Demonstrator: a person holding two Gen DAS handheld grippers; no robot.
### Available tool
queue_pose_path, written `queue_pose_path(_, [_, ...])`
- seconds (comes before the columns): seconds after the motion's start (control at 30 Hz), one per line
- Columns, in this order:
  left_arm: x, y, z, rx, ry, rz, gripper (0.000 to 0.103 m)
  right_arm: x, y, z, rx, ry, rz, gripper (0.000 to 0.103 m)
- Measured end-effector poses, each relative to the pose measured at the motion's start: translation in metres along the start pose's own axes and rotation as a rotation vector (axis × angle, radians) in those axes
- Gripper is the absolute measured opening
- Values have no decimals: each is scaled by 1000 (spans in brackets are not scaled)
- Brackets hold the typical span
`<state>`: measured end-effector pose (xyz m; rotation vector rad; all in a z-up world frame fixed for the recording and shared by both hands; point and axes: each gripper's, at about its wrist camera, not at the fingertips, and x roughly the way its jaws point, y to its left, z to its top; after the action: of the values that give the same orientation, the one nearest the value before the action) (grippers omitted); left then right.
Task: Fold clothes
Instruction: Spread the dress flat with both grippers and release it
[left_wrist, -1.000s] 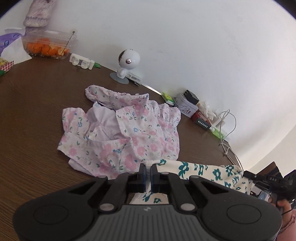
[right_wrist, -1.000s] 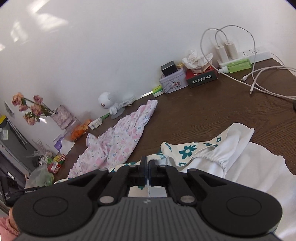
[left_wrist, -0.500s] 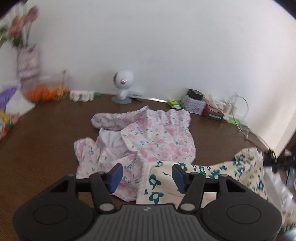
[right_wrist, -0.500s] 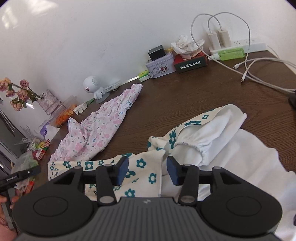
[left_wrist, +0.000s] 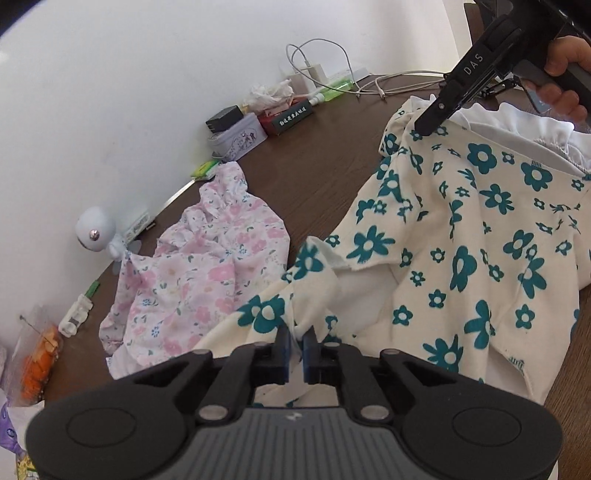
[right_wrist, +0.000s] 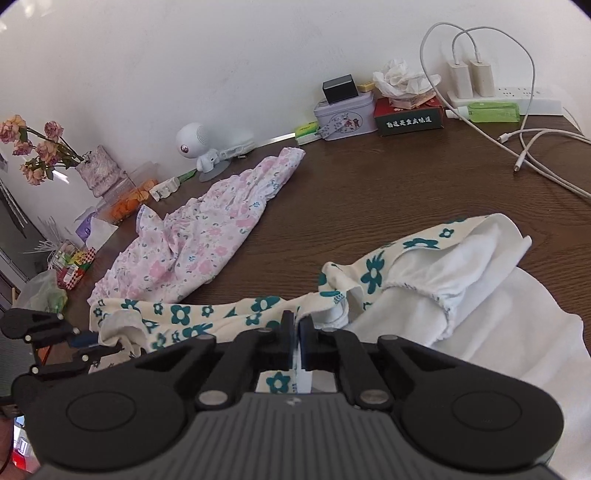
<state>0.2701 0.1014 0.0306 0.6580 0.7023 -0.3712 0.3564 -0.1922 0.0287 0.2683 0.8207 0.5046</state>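
Right now the brown table (right_wrist: 369, 192) has two pieces of clothing on it. The biggest is the cream top with teal flowers (left_wrist: 461, 236), which lies near the front edge and stretches across from one gripper to the other, so its long way runs side to side in the right wrist view. Beside it, closer to the wall, the pink flowery garment (right_wrist: 207, 236) lies in a crumpled heap, long way slanting up toward the tin. The left gripper (left_wrist: 294, 345) points down at a slant, and its blue pads are squeezed together on a fold of the cream top. The right gripper (right_wrist: 297, 341) also tilts down, and its fingers are pinched tight on the cream cloth. A hand (left_wrist: 565, 88) wraps the right gripper's handle, and that handle says "DAS" in white letters. By the wall sits a dark box (right_wrist: 408, 118) with white Chinese writing too small to read
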Motion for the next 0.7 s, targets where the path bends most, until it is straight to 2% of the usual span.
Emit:
queue_pose_path(0.13, [-12, 26, 19, -75, -78, 60, 5, -10, 4, 15, -26, -83, 28, 1])
queue_pose_path(0.23, [-6, 48, 36, -151, -93, 138, 4, -8, 1, 25, -5, -139, 31, 1])
queue_pose_path(0.3, [9, 55, 45, -179, -75, 185, 4, 2, 0, 29, -5, -154, 9, 1])
queue_pose_path(0.37, [27, 58, 51, -204, -35, 183, 5, 16, -3, 30, 1, -150, -25, 1])
queue_pose_path(0.43, [35, 54, 53, -198, -11, 177, 9, 29, -8, 31, 33, -91, -31, 8])
queue_pose_path(0.47, [40, 52, 54, -195, 1, 174, 13, 32, -11, 30, 51, -73, -30, 12])
queue_pose_path(0.5, [43, 49, 55, -193, 11, 172, 21, 29, -12, 29, 53, -71, -26, 28])
queue_pose_path(0.53, [38, 49, 53, -196, -3, 178, 38, 23, -12, 28, 49, -74, -21, 45])
queue_pose_path(0.57, [33, 48, 51, -201, -18, 185, 47, 18, -13, 27, 46, -76, -15, 50])
queue_pose_path(0.6, [25, 49, 48, -217, -37, 193, 60, 10, -12, 27, 30, -83, -21, 51])
queue_pose_path(0.7, [-8, 55, 33, -284, -79, 193, 72, -30, -6, 19, -55, -105, -53, 61])
